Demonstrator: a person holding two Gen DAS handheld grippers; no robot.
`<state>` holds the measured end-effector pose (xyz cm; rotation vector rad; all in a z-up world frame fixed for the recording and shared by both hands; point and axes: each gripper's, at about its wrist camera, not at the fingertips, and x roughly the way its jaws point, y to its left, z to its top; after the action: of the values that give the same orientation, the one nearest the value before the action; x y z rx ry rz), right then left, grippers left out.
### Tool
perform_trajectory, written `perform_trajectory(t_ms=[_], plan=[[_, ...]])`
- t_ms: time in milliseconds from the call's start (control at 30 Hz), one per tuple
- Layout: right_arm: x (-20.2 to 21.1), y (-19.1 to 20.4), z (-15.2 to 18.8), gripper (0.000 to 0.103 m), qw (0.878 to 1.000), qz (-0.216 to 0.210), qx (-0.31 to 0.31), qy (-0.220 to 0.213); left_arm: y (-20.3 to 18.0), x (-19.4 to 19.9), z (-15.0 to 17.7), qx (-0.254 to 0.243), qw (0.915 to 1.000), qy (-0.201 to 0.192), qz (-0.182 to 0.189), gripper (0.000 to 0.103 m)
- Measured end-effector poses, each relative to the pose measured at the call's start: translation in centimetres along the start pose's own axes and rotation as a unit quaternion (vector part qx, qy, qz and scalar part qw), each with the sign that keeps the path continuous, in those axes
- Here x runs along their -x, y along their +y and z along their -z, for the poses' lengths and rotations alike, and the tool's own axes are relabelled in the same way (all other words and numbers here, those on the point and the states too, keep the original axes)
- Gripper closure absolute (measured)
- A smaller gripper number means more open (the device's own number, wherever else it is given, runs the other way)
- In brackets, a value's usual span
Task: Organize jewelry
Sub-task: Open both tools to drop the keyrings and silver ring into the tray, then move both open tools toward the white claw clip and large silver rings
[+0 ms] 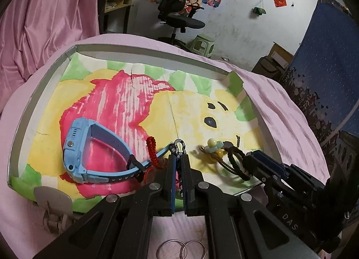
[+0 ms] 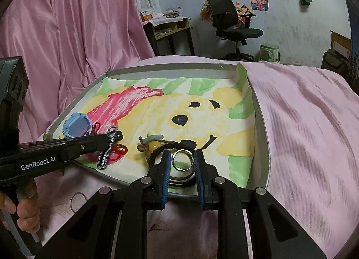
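While blue watch lies beside it, left gripper clamps metal chain | right gripper clamps silver ring | two rings on cloth

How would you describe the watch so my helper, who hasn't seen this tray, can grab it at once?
Look in the painted tray on the pink cloth, over its big red patch. The watch lies there by the left wall: a chunky light-blue case and strap, far bulkier than the red cord beside it.
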<state>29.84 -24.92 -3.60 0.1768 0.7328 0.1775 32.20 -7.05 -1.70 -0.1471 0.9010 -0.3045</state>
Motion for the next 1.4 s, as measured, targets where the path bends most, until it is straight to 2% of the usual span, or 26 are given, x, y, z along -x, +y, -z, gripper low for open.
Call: perform_trajectory(t_ms=[67,167,267,333,433,633,700,833,900,1033,1100,1400], plan=[[0.0,0.0,0.0,0.079,1.000,-0.002,0.001,0.001,0.2,0.0,0.1,0.004,1.0000,0.004,0.002,0.095],[0.1,0.0,0.0,0.065,1.000,-0.004,0.001,0.001,0.3,0.1,0.3,0.001,1.0000,0.005,0.000,0.091],[0.2,-0.2,0.0,0.064,1.000,-0.009,-0.004,-0.001,0.4,0.6,0.6,0.007,0.9999,-0.002,0.007,0.082],[0.6,-0.3,0.0,0.064,1.000,-0.011,-0.007,-0.009,0.8,1.4,0.8,0.020,0.9996,-0.016,0.015,0.067],[1.5,-0.2,0.0,0.061,0.999,-0.012,-0.007,-0.031,1.1,2.5,1.1,0.034,0.9983,-0.037,0.029,0.056],[4.2,0.2,0.1,0.044,0.996,-0.007,-0.001,-0.085,1.4,5.5,1.5,0.043,0.9945,-0.095,-0.002,0.036],[5.5,0.4,0.2,0.034,0.994,-0.007,0.001,-0.112,1.6,6.5,1.6,0.042,0.9928,-0.111,-0.014,0.031],[7.8,0.6,0.4,0.023,0.988,-0.009,0.004,-0.154,1.5,8.7,2.2,0.029,0.9869,-0.149,-0.055,0.013],[8.6,0.7,0.5,0.013,0.986,-0.009,0.005,-0.169,1.5,9.7,2.6,0.023,0.9831,-0.168,-0.069,0.010],[10.1,1.2,0.8,0.010,0.981,-0.009,0.010,-0.195,1.5,11.5,3.7,0.009,0.9752,-0.203,-0.088,0.005],[10.9,1.5,1.1,0.001,0.978,-0.008,0.016,-0.206,1.6,12.3,4.3,0.004,0.9724,-0.214,-0.092,0.005],[14.0,3.3,3.0,0.001,0.972,-0.007,0.050,-0.230,2.3,15.1,7.0,-0.017,0.9658,-0.236,-0.106,0.004]])
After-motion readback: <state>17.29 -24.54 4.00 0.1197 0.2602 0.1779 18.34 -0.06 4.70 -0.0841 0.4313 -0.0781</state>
